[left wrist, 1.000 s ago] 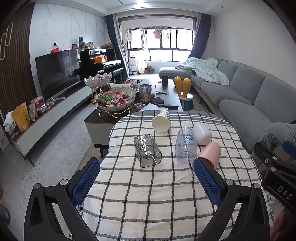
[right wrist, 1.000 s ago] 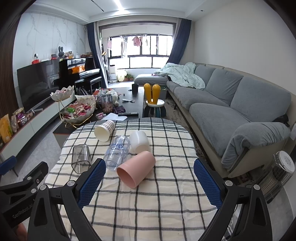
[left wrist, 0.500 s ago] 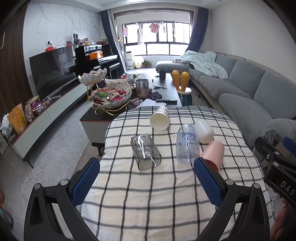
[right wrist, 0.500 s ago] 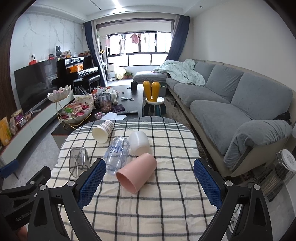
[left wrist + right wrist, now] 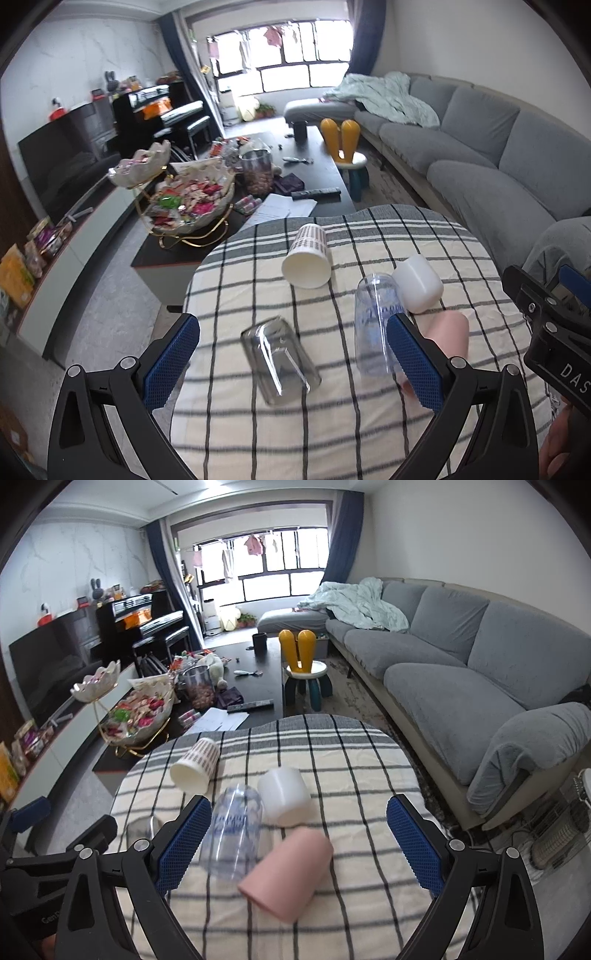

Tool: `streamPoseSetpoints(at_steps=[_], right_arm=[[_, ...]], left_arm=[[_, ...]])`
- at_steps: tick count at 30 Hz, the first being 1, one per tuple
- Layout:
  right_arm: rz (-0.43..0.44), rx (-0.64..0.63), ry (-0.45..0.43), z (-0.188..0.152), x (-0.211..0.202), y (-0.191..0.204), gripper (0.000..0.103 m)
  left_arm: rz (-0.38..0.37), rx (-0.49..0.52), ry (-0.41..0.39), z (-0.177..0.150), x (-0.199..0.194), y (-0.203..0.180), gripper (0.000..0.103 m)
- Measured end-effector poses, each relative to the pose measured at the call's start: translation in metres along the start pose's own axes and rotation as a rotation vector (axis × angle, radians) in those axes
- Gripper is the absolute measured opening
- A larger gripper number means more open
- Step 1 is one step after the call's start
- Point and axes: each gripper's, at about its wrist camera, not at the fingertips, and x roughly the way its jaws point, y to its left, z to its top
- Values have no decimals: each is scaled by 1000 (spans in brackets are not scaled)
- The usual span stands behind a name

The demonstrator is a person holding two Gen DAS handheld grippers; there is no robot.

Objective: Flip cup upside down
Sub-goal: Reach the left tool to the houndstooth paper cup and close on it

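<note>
Several cups lie on their sides on the checked tablecloth (image 5: 229,435). A clear square glass (image 5: 279,360) lies between my left gripper's fingers; my left gripper (image 5: 291,363) is open and just short of it. A clear printed tumbler (image 5: 375,325), a white cup (image 5: 419,282), a pink cup (image 5: 448,336) and a paper cup (image 5: 308,258) lie further on. In the right wrist view my right gripper (image 5: 299,849) is open, with the pink cup (image 5: 286,875) between its fingers. The tumbler (image 5: 232,834), white cup (image 5: 284,795) and paper cup (image 5: 194,768) lie beyond.
Beyond the table stands a dark coffee table (image 5: 317,177) with a tiered snack bowl (image 5: 184,206) and a jar (image 5: 256,171). A grey sofa (image 5: 461,664) runs along the right. A small stool (image 5: 304,675) stands at the table's far edge. The TV cabinet (image 5: 70,236) is left.
Both grippers have moved forward and down toward the table; the cups look larger and closer. The glass now sits between the left fingers, the pink cup between the right. No cup has moved.
</note>
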Motion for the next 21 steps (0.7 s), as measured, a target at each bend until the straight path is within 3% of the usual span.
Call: streamPoseSetpoints(at_steps=[13, 21], right_arm=[[-29, 85, 76, 54, 99, -10, 96], [-34, 114, 161, 79, 166, -12, 96]], left_arm=[[-39, 98, 186, 68, 110, -15, 103], [-96, 125, 356, 97, 185, -27, 103]])
